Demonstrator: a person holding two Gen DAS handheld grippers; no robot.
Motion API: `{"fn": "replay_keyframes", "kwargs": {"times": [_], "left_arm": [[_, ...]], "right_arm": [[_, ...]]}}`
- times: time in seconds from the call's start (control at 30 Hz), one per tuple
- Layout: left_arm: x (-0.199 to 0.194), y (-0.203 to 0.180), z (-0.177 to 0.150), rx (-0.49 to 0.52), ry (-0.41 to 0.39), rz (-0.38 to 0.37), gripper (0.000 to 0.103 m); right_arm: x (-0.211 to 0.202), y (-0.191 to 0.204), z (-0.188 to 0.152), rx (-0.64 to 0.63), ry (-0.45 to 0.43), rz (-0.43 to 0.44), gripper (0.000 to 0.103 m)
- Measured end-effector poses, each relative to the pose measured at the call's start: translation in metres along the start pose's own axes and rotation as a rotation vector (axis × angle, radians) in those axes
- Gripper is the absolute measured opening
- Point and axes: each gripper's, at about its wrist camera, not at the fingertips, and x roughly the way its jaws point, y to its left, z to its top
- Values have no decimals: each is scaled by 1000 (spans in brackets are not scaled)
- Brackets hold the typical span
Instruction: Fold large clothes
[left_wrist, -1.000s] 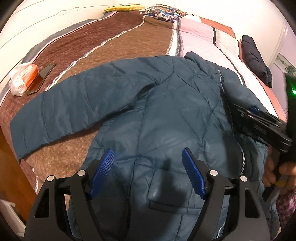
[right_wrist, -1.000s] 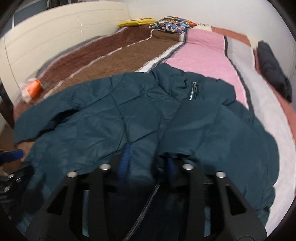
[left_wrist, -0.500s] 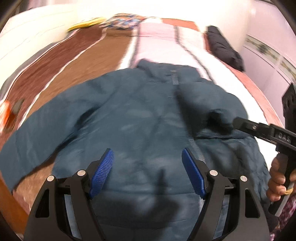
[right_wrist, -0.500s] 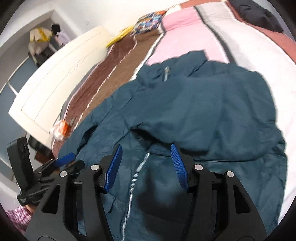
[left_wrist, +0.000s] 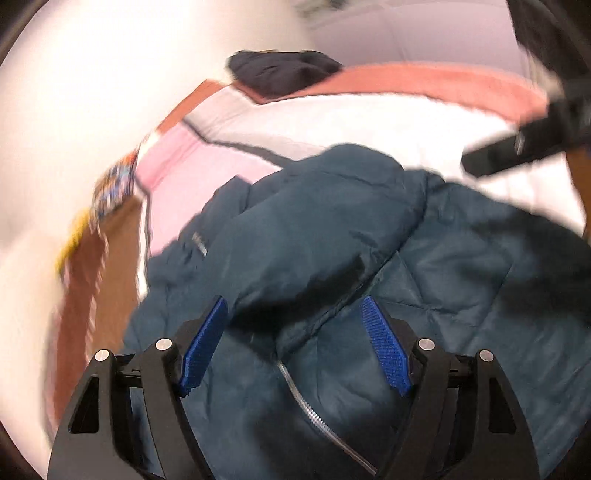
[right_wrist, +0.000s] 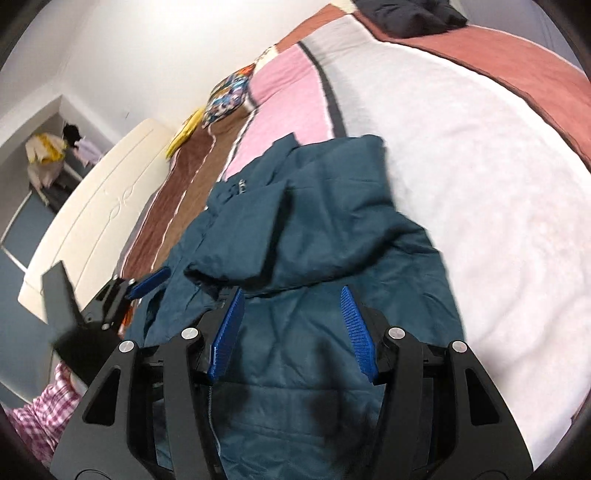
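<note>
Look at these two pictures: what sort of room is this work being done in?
Most likely a bedroom. A jacket lies on a wide bed with a striped blanket, a cream headboard runs along one side, and a patterned pillow sits at the far end.

My left gripper (left_wrist: 293, 343) hung with its blue pads (left_wrist: 384, 354) spread wide and nothing between them. My right gripper (right_wrist: 291, 328) was likewise agape and empty, both tilted downward, well apart from each other.
</note>
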Motion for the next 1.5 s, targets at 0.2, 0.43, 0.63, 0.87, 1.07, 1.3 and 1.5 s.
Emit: {"fn": "replay_keyframes", "kwargs": {"times": [0.2,0.43,0.63,0.87,1.07,1.3,1.5], "left_arm": [[27,-19,18,138,11,21,74],[44,10,32,-45,31,-32,14],[23,73,27,-400,-18,-60,3],[0,149,-20,-774,-26,7,3],[13,183,-86,-954,104,70,4],[16,196,-140,-1106,185,126,37],[9,197,-136,-1107,116,80,38]], "right_arm": [[-9,-20,-2,41,1,18,55],[-5,-28,-9,69,19,36,55],[1,-22,-16,41,48,36,55],[9,-6,-23,-3,79,34,55],[18,10,-28,-37,108,30,55],[33,26,-26,-69,133,10,55],[41,25,-16,-74,91,-66,55]]}}
